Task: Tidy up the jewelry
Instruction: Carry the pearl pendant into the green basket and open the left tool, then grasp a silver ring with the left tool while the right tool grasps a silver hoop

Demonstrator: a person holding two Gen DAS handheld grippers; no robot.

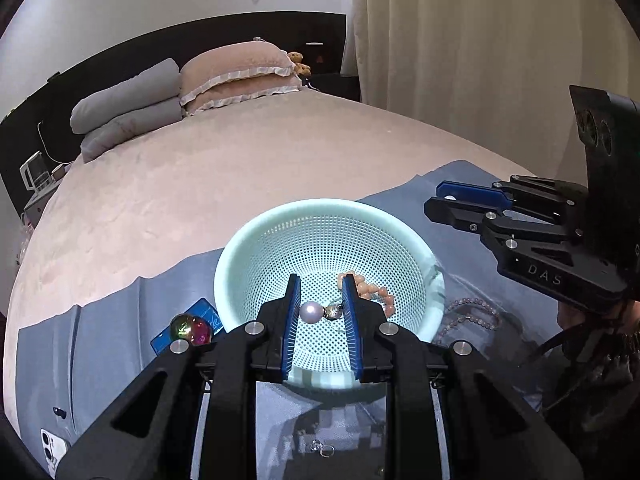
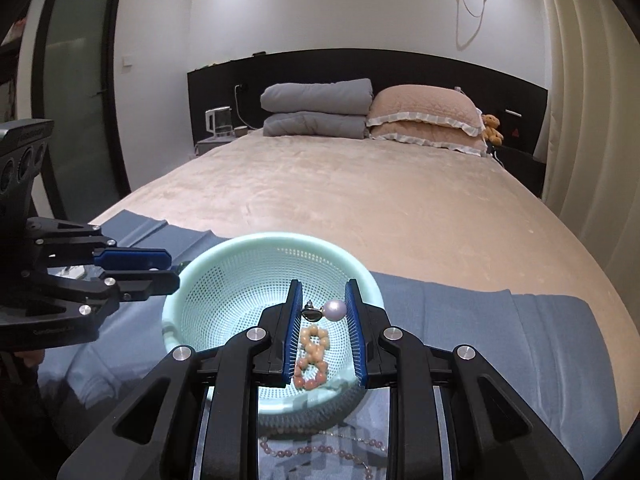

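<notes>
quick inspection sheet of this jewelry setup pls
surface: blue cloth spread on a beige bed
job's things: mint basket holding a peach bracelet and a pearl earring; pink necklace lies on the cloth beside the basket
clutter: shiny ball, blue card, phone, all on the cloth
grippers: left hand-held gripper and right hand-held gripper both open, empty, over the basket from opposite sides
cables: white cable hanging from a wall socket
surroundings: pillows, folded quilt, teddy, kettle, curtain, door
</notes>
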